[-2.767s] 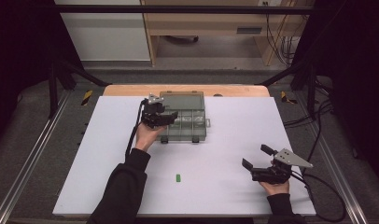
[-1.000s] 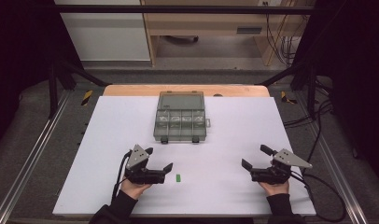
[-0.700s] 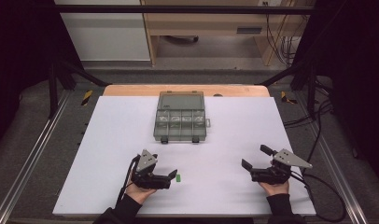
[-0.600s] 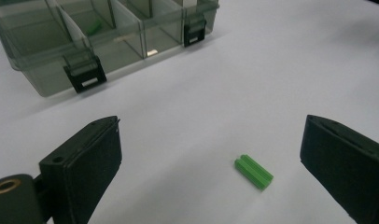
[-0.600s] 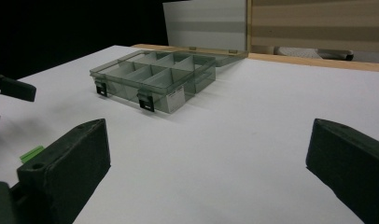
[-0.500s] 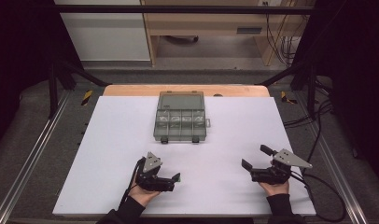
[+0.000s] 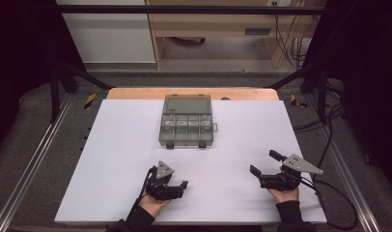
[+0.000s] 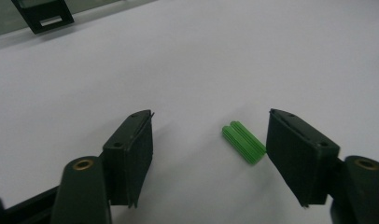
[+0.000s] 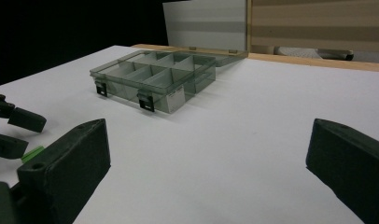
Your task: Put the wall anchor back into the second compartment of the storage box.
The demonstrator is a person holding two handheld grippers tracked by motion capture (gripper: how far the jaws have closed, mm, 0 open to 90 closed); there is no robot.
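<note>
Left gripper (image 7: 180,189): it has come back from the compartment box to the near edge of the table, left of the middle, and dropped low over the white sheet. Its jaws have just been closing in from their full spread and now stand about half apart, straddling the small green piece.
Green wall plug (image 8: 243,143): a ribbed green plastic piece, probably a wall plug, lying flat on the white table sheet (image 7: 112,145) between the left gripper's jaws. The left gripper view shows it just beside one pad, maybe grazing it, and well clear of the other, so no pinch yet.
Right gripper (image 7: 266,166): resting near the table's near right corner, jaws spread wide with nothing between them; it has not shifted while the left hand travelled.
Compartment box (image 7: 186,122): clear grey organiser toward the far edge, centre, lid thrown open toward the back, latches facing the person.
Meaning: the pick-up looks about to complete; the jaws need to finish closing on the plug before it can be carried to a compartment.
Risk: the plug sits off centre, so it may skid or roll as the nearer pad pushes it.
</note>
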